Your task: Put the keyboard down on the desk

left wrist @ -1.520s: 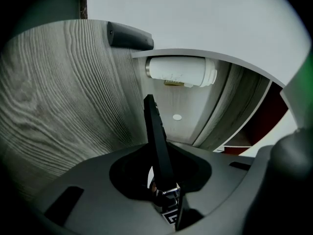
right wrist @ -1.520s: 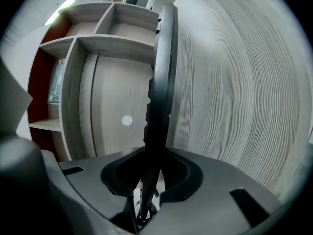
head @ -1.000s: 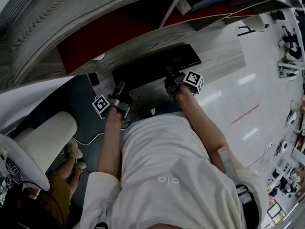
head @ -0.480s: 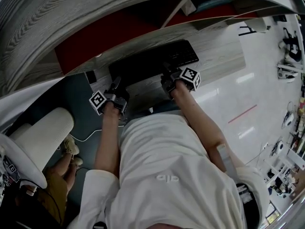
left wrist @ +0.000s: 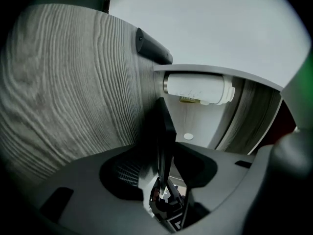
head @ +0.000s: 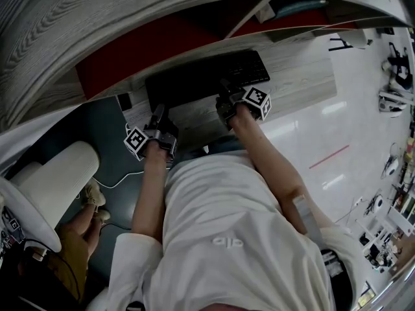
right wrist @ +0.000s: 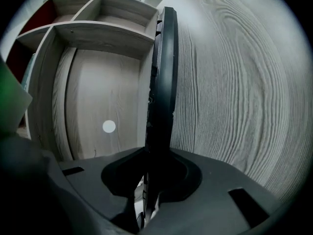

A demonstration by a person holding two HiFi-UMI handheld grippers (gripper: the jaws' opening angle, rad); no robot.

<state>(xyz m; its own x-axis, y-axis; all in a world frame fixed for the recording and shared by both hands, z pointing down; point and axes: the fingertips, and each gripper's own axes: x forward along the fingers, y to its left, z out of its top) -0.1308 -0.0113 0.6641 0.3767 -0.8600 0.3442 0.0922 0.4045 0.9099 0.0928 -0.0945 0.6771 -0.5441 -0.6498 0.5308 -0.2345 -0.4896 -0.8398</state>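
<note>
Item: flat black plastic keyboard on grey wood-grain desk. Right gripper clamps its edge. Left gripper jaws just opened, edge loose between them. Left gripper view alone shows white cylinder.

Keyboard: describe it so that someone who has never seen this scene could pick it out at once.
Find the grey wood-grain desk under the shelf unit with red back panels. Toward its back lies the keyboard. It is the only long black slab with keys, far larger than the small dark object left of it.
</note>
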